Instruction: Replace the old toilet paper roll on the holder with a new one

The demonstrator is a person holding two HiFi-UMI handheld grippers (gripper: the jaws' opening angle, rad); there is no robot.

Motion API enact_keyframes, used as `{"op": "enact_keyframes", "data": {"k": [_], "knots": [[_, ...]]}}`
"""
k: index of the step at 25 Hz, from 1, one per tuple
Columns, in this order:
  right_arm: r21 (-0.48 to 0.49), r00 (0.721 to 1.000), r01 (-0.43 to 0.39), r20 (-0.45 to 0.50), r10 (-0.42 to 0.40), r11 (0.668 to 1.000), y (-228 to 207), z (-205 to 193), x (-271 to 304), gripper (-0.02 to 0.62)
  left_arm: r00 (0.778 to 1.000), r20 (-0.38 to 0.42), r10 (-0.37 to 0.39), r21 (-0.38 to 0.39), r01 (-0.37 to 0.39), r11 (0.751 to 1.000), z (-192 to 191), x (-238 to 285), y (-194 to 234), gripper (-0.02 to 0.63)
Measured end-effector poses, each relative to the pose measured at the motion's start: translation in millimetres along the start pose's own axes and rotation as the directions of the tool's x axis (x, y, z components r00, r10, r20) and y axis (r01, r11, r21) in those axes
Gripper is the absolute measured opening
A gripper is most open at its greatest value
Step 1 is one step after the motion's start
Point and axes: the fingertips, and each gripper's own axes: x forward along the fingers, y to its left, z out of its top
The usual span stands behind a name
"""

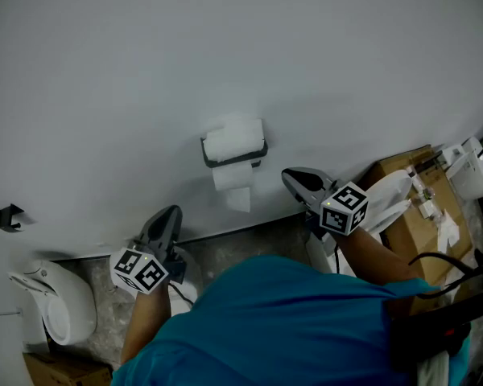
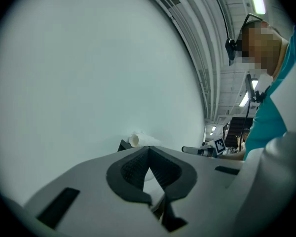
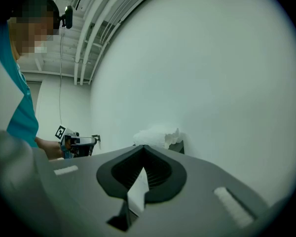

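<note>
A paper roll point(image 1: 235, 141) is shown seated in the wall holder point(image 1: 207, 156), a sheet hanging below; whether it is the old or the new one cannot be told; the fingers of the left gripper point(image 1: 169, 214) and right gripper point(image 1: 295, 177) are clenched on nothing, apart from the roll.

There is one toilet paper roll point(image 1: 233, 141), one holder point(image 1: 241, 158), two tongs point(image 1: 171, 210) point(image 1: 290, 174), two cardboard boxes point(image 1: 410, 233) point(image 1: 60, 370) and one wall hook point(image 1: 10, 215).
</note>
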Motion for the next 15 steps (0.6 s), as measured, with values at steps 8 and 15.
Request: {"op": "enact_keyframes", "data": {"k": [8,15], "knots": [[-0.006,1.0,-0.014,-0.003,0.014,1.0,7.2,-1.4,4.4,0.002,1.0,-0.02,-0.001,0.014,0.002,1.0,1.4,-2.6,-5.8,0.009],[-0.007,1.0,-0.026,-0.011,0.026,1.0,7.1,-2.3,6.1,0.002,1.0,-0.021,0.002,0.003,-0.002,1.0,-3.8,-2.1,-5.3,0.009]]}}
